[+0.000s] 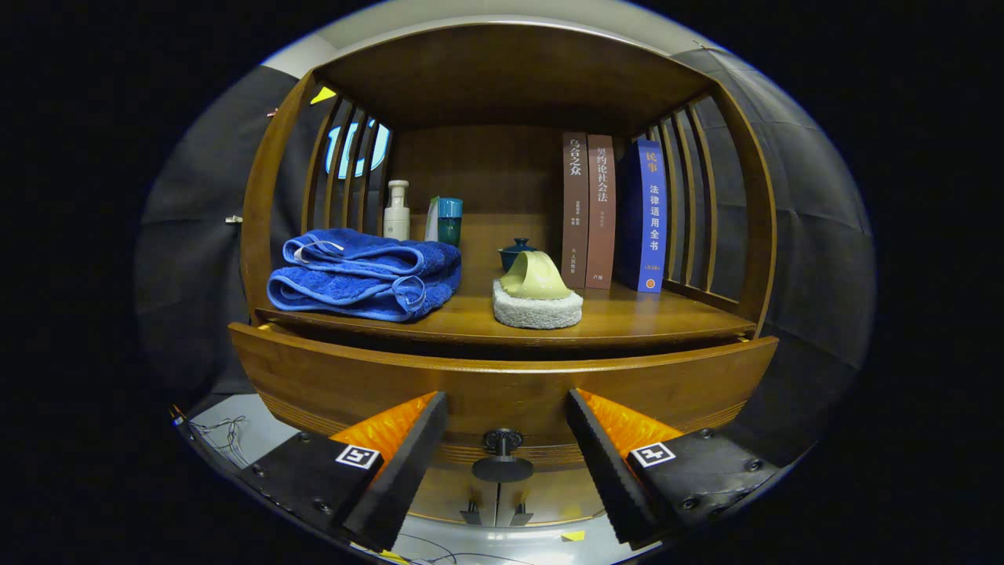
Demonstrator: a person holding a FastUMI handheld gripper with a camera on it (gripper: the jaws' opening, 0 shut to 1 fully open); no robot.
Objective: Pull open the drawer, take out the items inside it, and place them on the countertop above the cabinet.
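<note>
The jaws stand wide open with the drawer (502, 384) knob (502, 441) between them. The drawer's inside is hidden. A blue towel (362, 273) lies on the counter (627, 318).

Folded blue towel (365, 275), three upright books (616, 212) — pump bottle (397, 210), teal cup (449, 220)
</note>
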